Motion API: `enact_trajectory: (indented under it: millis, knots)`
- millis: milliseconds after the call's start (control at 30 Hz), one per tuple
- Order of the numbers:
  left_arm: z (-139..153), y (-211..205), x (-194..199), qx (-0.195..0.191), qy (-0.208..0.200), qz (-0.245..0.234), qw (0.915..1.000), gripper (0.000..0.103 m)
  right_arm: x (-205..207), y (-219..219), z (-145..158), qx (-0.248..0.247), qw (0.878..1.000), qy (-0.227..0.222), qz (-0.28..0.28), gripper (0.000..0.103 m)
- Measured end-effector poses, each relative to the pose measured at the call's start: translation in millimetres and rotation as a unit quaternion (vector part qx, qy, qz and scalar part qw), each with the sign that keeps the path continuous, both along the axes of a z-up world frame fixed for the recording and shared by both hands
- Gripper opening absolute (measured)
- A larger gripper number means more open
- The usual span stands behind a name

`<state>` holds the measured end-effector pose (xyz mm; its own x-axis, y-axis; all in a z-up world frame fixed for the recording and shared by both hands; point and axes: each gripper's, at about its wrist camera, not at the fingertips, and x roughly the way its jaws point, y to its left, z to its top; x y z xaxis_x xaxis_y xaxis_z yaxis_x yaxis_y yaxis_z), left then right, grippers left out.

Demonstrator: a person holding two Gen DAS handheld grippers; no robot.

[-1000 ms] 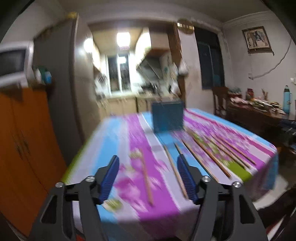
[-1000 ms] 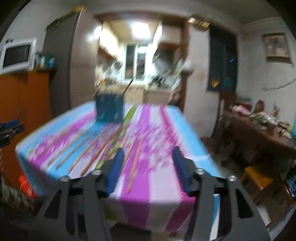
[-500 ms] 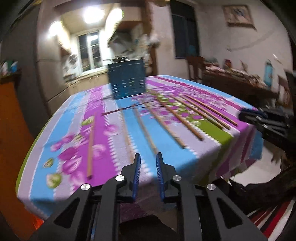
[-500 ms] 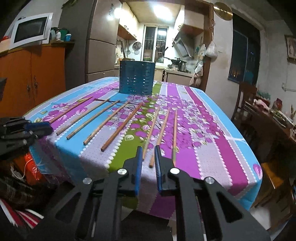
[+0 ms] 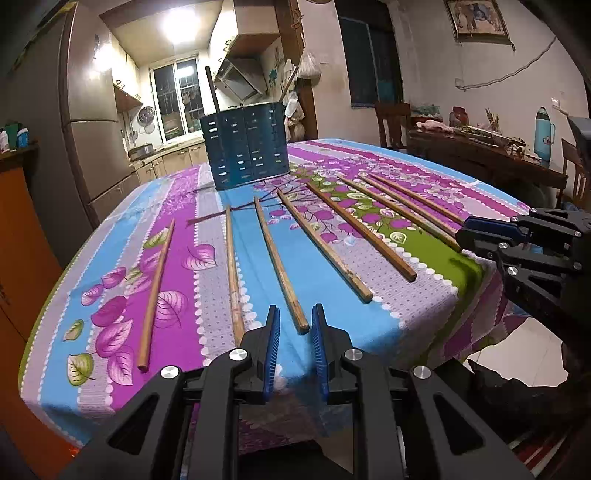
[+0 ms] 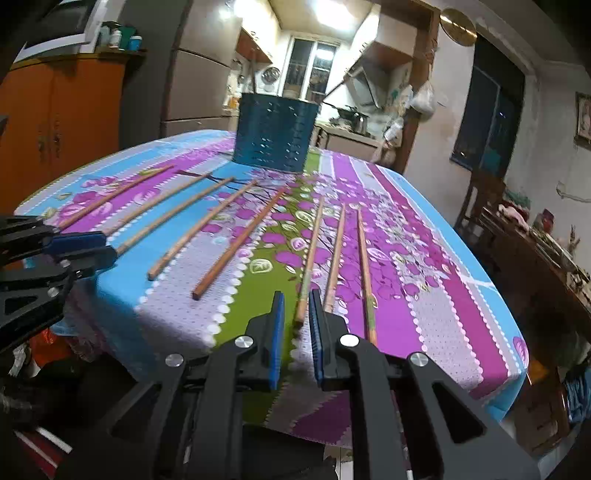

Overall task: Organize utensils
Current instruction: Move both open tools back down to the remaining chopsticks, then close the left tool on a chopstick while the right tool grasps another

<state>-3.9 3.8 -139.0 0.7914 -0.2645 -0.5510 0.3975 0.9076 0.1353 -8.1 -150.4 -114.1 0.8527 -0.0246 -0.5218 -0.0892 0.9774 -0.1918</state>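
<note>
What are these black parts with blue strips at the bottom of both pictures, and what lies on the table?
Each is a hand-held grasping tool carrying its own camera, so each picture looks forward along one tool. The left tool and right tool are slightly open and hold nothing. Each also appears at the side of the other's view. On the flowered tablecloth lie eight wooden chopsticks, such as this one, side by side. Behind them stands a dark blue holder with two sticks already in it.

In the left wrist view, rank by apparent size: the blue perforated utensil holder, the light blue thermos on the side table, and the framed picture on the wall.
1. Blue perforated utensil holder, clearly largest.
2. Framed picture on the wall.
3. Light blue thermos, though close to the picture in apparent size, and both sit far off in the fisheye's edge, so that order is unsure.
</note>
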Motion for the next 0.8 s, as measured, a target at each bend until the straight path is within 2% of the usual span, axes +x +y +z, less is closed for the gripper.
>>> enact_trajectory:
  millis: [233, 533, 733, 800]
  knots:
    - [-2.2, -3.0, 1.9, -0.001, -0.005, 0.002, 1.0000, 0.019, 9.8, 0.8, -4.9, 0.003, 1.000, 0.014, -0.005, 0.012]
    - [-3.8, 3.1, 2.3, -0.028, -0.001, 0.004, 0.9996, 0.020, 15.5, -3.0, -7.2, 0.030, 0.999, 0.033, -0.008, 0.010]
    - [-3.8, 5.7, 2.9, -0.037, -0.001, 0.005, 0.9993, 0.019, 16.3, -3.5, -7.6, 0.034, 0.999, 0.034, -0.007, 0.006]
    - [-5.0, 7.8, 3.2, -0.036, -0.005, 0.013, 0.9993, 0.009, 17.2, -4.3, -7.6, 0.041, 0.999, 0.034, -0.007, 0.006]
